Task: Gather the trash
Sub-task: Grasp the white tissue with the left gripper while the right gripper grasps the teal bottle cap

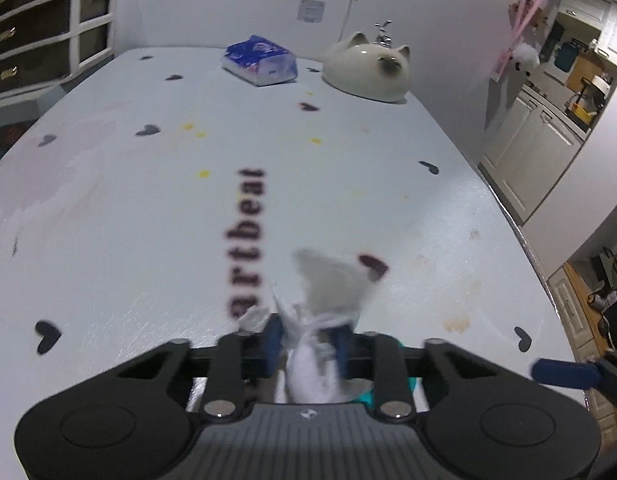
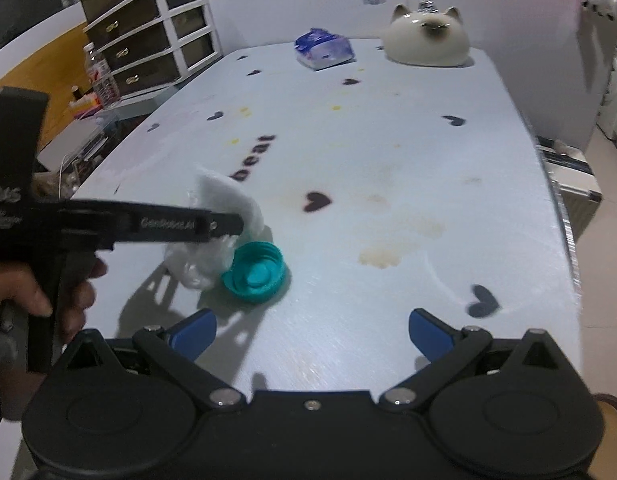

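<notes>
My left gripper (image 1: pixel 307 342) is shut on a crumpled white tissue (image 1: pixel 332 284), which sticks up between its blue pads just above the tablecloth. In the right wrist view the same gripper (image 2: pixel 228 226) reaches in from the left, held by a person's hand (image 2: pixel 28 284), with the tissue (image 2: pixel 228 196) at its tip. A teal bottle cap (image 2: pixel 254 272) lies open side up right beside the tissue; from the left wrist only a sliver of the cap (image 1: pixel 368 394) shows under the fingers. My right gripper (image 2: pixel 312 332) stands open and empty, short of the cap.
A blue tissue pack (image 1: pixel 260 60) and a cat-shaped ceramic dish (image 1: pixel 368 70) sit at the table's far end. The white cloth (image 2: pixel 388 152) bears dark hearts, lettering and brownish stains. A drawer unit (image 2: pixel 148 40) stands off the left side. The table's right edge (image 2: pixel 564 216) drops to the floor.
</notes>
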Tool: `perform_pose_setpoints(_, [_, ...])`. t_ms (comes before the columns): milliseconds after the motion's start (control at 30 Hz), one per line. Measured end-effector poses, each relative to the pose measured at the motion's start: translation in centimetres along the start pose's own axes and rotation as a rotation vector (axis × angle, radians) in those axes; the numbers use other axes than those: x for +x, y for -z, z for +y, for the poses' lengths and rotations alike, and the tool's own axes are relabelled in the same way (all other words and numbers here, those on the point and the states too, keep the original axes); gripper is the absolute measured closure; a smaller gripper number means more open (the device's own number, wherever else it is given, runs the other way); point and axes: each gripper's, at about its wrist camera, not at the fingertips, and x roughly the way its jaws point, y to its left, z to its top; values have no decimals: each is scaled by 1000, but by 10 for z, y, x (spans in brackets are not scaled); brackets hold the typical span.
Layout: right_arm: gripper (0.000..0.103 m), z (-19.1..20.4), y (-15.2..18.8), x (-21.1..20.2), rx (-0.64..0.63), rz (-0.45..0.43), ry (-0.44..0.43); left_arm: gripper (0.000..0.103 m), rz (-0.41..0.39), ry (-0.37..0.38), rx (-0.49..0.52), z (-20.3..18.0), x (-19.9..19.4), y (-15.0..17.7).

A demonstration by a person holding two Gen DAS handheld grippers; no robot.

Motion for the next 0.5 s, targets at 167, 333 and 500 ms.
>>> perform_pose_setpoints(167, [0,15,-8,27,-48,21,-23,86,16,-26,-46,18,-9,13])
perform_pose_setpoints(333, [15,34,-15,49,-116,55,-44,88,35,-32,-86,25,-19,32])
perform_pose_setpoints(500, [31,55,-16,59,-238,37,-44,90,27,-38,-147,33,-30,40])
